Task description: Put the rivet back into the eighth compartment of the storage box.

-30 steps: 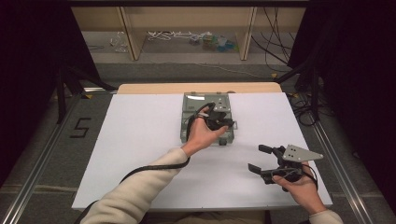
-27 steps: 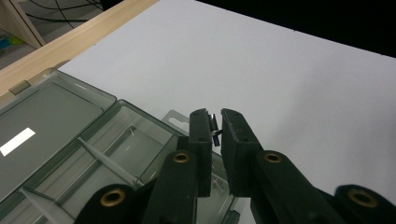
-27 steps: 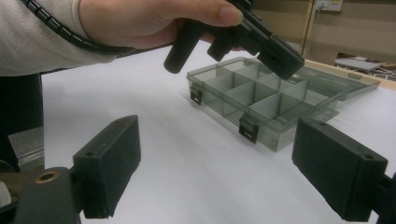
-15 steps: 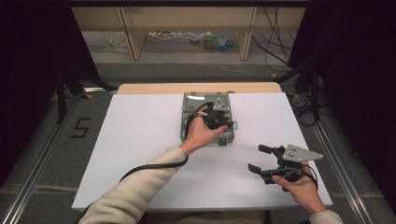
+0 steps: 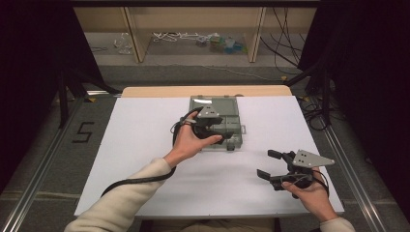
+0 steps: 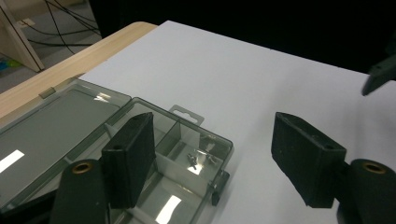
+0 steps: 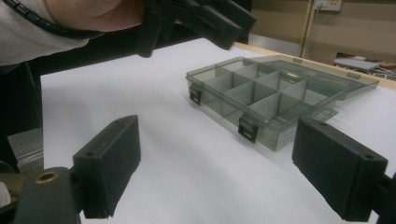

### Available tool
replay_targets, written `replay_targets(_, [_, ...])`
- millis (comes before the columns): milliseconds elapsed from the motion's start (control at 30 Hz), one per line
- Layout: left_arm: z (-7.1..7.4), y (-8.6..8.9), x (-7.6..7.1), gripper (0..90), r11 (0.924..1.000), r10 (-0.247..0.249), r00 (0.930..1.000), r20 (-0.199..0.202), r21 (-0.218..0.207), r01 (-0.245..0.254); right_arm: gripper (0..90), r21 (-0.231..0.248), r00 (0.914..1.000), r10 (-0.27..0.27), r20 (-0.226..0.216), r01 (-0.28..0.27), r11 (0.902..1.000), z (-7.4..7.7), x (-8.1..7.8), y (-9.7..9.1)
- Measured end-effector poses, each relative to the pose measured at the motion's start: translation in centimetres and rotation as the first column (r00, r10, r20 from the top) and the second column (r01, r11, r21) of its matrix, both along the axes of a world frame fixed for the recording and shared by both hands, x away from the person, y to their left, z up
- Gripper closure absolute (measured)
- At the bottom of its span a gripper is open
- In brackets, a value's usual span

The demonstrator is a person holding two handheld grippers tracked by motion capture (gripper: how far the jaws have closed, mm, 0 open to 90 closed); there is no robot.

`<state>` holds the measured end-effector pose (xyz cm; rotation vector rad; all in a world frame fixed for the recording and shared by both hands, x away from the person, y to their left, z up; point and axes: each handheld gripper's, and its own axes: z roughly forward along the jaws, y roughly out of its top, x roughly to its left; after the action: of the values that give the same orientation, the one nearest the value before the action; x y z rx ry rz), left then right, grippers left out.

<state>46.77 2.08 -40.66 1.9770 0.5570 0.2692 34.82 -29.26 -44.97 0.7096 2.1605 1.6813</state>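
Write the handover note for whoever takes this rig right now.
Left gripper: above the organizer box, jaws just opened, nothing between them.
Right gripper: open, empty, above the table to the right of the box.
Box: lid open, lying flat behind it; small metal parts in one corner compartment.
Done: it looks as if a part was just dropped in.
Left: can't tell; no loose parts seen on the table.

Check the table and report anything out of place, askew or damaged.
Nothing stands out. The compartment box lies square on the white table with its lid folded open, and a few small screws sit inside one compartment.
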Motion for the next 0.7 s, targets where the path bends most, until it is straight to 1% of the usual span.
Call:
replay_targets(33, [0.0,0.9,-0.5,27.9,0.9999,0.004,1.0,-0.006,-0.012,-0.004,16.5,0.006,1.0,0.003,0.002,-0.003,1.0,0.0,0.0,0.0])
replay_targets(67, [0.0,0.9,-0.5,27.6,0.9999,0.004,1.0,-0.006,-0.012,-0.004,16.5,0.006,1.0,0.003,0.002,-0.003,1.0,0.0,0.0,0.0])
replay_targets(100, [0.0,1.5,-0.9,27.6,0.9996,0.011,0.9999,-0.002,-0.025,-0.011,16.5,0.006,1.0,0.003,-0.004,-0.003,1.0,0.0,0.0,0.0])
replay_targets(200, [-0.1,2.8,-1.6,26.6,0.998,0.024,0.9997,-0.01,-0.059,-0.024,16.5,0.006,1.0,-0.003,0.001,0.002,1.0,0.0,0.0,0.0])
replay_targets(233, [-0.2,3.5,-2.1,26.1,0.9974,0.029,0.9996,-0.006,-0.066,-0.029,16.5,0.002,1.0,-0.004,-0.001,0.004,1.0,0.0,0.0,0.0])
replay_targets(267, [-0.2,3.5,-2.1,25.5,0.9974,0.029,0.9996,-0.006,-0.066,-0.029,16.5,-0.008,0.9999,-0.009,-0.005,0.009,0.9999,0.1,-0.1,-0.1])
replay_targets(300, [-0.4,4.2,-2.7,25.1,0.9967,0.034,0.9994,0.001,-0.074,-0.034,16.5,0.006,1.0,-0.004,0.001,0.004,1.0,0.0,0.0,0.0])
replay_targets(333, [-0.4,4.6,-3.0,24.9,0.996,0.038,0.9993,0.002,-0.08,-0.038,16.5,-0.008,0.9999,-0.009,-0.005,0.009,0.9999,0.1,-0.1,-0.1])
replay_targets(367, [-0.5,5.0,-3.3,24.8,0.995,0.04,0.9992,-0.002,-0.092,-0.04,16.5,-0.006,0.9999,-0.012,-0.005,0.012,0.9999,0.1,-0.1,-0.1])
replay_targets(400, [-0.5,5.0,-3.3,24.1,0.995,0.04,0.9992,-0.002,-0.092,-0.04,16.5,-0.006,0.9999,-0.012,-0.005,0.012,0.9999,0.1,-0.1,-0.1])
replay_targets(433, [-0.7,5.7,-4.0,23.6,0.994,0.048,0.9988,0.006,-0.098,-0.048,16.5,-0.003,0.9994,-0.002,-0.034,0.002,1.0,0.1,-0.2,-0.1])
replay_targets(467, [-0.7,5.7,-4.0,23.5,0.994,0.048,0.9988,0.006,-0.098,-0.048,16.5,-0.003,0.9994,-0.002,-0.034,0.002,1.0,0.1,-0.2,-0.1])
replay_targets(500, [-0.9,6.5,-4.7,23.1,0.993,0.052,0.9986,0.009,-0.107,-0.051,16.5,-0.002,0.9995,-0.005,-0.032,0.005,1.0,0.1,-0.2,-0.1])
replay_targets(533, [-0.9,6.5,-4.7,22.3,0.993,0.052,0.9986,0.009,-0.107,-0.051,16.5,-0.002,0.9995,-0.005,-0.032,0.005,1.0,0.1,-0.2,-0.1])
replay_targets(567, [-1.0,7.3,-5.3,21.2,0.9922,0.063,0.9978,0.019,-0.109,-0.061,16.5,-0.004,0.9996,-0.005,-0.029,0.005,1.0,0.1,-0.2,-0.1])
replay_targets(600, [-1.0,7.3,-5.3,21.0,0.9922,0.063,0.9978,0.019,-0.109,-0.061,16.5,-0.004,0.9996,-0.005,-0.029,0.005,1.0,0.1,-0.2,-0.1])
replay_targets(633, [-1.1,8.2,-5.9,21.0,0.9904,0.072,0.9972,0.02,-0.119,-0.069,16.5,0.002,0.9995,-0.001,-0.033,0.002,1.0,0.1,-0.2,-0.1])
replay_targets(667, [-1.1,8.2,-5.9,21.0,0.9904,0.072,0.9972,0.02,-0.119,-0.069,16.5,0.002,0.9995,-0.001,-0.033,0.002,1.0,0.1,-0.2,-0.1])
replay_targets(700, [-1.2,9.0,-6.5,21.0,0.9896,0.08,0.9964,0.029,-0.123,-0.076,16.5,0.002,0.9997,-0.024,0.0,0.024,0.9997,0.1,-0.2,-0.1])
